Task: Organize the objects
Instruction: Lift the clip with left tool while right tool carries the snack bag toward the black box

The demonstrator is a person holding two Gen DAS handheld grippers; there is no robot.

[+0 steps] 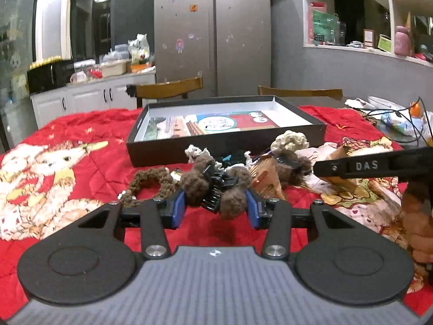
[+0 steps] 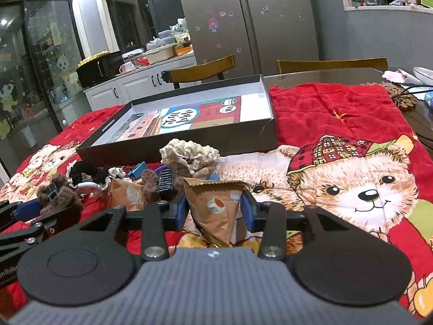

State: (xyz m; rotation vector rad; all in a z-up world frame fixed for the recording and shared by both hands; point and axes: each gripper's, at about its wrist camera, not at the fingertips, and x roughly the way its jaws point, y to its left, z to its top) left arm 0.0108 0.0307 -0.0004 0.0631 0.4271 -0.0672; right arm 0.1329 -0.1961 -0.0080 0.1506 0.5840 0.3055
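In the left wrist view my left gripper (image 1: 215, 208) is shut on a brown fuzzy claw clip (image 1: 213, 192) with black teeth, its blue pads pressing the fuzzy ends. My right gripper (image 2: 215, 210) is shut on a brown triangular snack packet (image 2: 216, 208), held point down. Just beyond both lies a pile of hair accessories: a brown braided tie (image 1: 146, 181), a cream scrunchie (image 2: 189, 151), a wooden comb (image 1: 265, 181) and a second fuzzy clip (image 2: 165, 181). A shallow black box (image 1: 224, 150) with a white inside and a printed sheet stands behind the pile.
A red quilt with bear pictures (image 2: 351, 189) covers the table. Two wooden chairs (image 2: 205, 70) stand at the far edge before a steel fridge. Cables, a plate and packets (image 1: 397, 119) crowd the right end. The right gripper's black finger (image 1: 365, 166) reaches in from the right.
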